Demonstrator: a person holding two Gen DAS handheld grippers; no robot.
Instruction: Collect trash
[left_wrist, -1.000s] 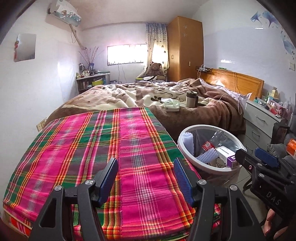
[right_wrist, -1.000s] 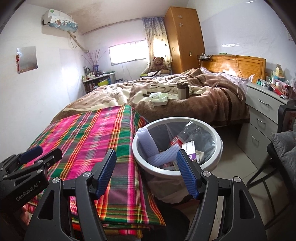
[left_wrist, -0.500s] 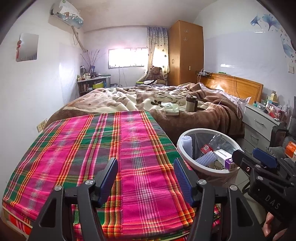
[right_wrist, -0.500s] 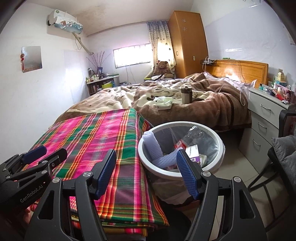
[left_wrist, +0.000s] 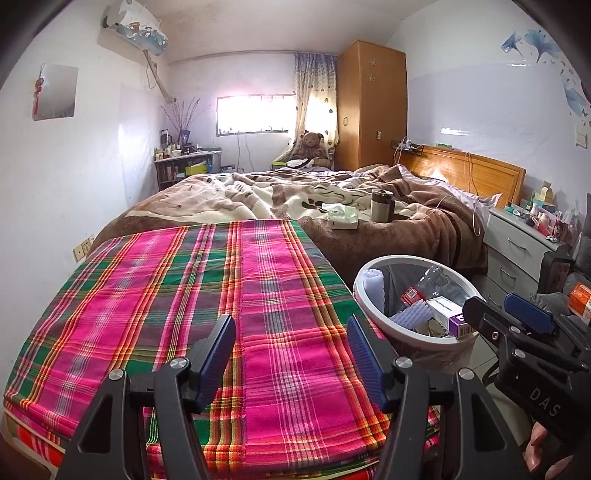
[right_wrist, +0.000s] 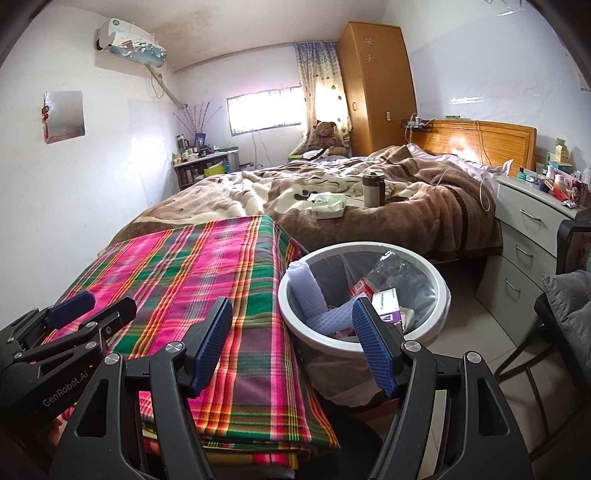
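Your left gripper hangs over the plaid cloth with its blue pads spread wide and nothing between them; it touches nothing you can see. Your right gripper is spread just as wide and also empty, one finger over the cloth's edge, the other in front of the white trash bin, which stands on the floor just beside the cloth-covered surface. In the bin lie a pale foam sheet, a clear plastic bottle, a red pack and a white-and-purple box; what sits deeper is hidden behind your right finger. On the brown bed beyond, a crumpled tissue pack rests near a metal flask. Bedside clutter on the drawers is too small to name.
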